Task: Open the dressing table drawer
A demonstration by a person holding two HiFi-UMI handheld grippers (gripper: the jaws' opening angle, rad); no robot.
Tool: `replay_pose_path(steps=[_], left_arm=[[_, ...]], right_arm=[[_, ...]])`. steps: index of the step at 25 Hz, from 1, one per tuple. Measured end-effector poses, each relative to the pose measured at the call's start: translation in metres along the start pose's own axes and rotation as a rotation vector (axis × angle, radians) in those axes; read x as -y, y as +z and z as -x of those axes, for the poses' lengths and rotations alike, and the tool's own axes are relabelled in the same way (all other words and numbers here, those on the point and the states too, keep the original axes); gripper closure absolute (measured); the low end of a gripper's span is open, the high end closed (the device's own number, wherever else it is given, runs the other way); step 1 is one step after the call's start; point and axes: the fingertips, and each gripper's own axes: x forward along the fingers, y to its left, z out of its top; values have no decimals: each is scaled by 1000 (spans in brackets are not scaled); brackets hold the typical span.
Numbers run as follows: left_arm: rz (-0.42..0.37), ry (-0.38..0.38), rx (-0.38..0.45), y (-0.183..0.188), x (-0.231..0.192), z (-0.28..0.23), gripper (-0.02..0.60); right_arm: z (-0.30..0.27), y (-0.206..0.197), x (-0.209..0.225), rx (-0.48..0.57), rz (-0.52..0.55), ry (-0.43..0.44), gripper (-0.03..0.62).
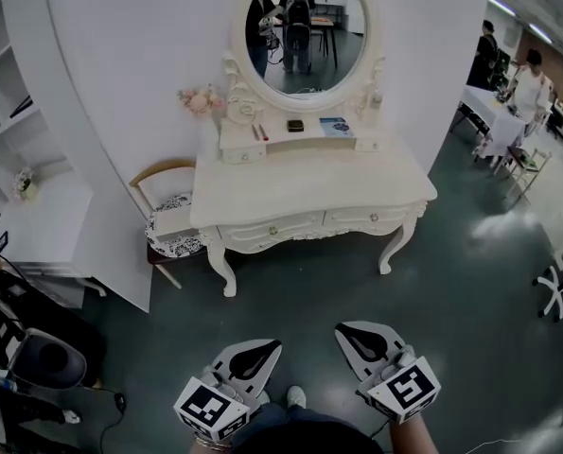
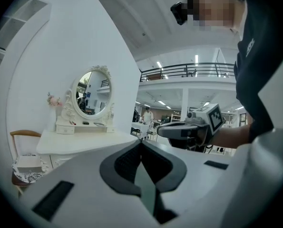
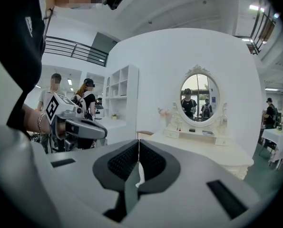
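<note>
Left gripper (image 1: 262, 350) and right gripper (image 1: 354, 337), both pressed shut on nothing, hang well short of the dressing table (image 1: 309, 192); step closer, spread one, then pinch the knob (image 1: 272, 229) of a front drawer (image 1: 295, 224) squarely

No readable text, no legible labels or numbers
</note>
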Motion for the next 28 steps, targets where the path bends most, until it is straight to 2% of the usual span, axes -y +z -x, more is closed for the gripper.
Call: replay_pose_path(steps=[3, 11, 19, 28], left_arm=[[-18, -18, -15, -4, 11, -11, 569], [-5, -36, -48, -20, 29, -30, 569], [-23, -19, -68, -16, 7, -48, 569], [-14, -66, -88, -13, -38, -95, 569]], right_arm=[[8, -6, 7, -6, -8, -11, 574], [21, -26, 19, -33, -45, -23, 574], [6, -26, 48, -32, -57, -62, 574], [-28, -35, 98, -63, -95, -140, 574]])
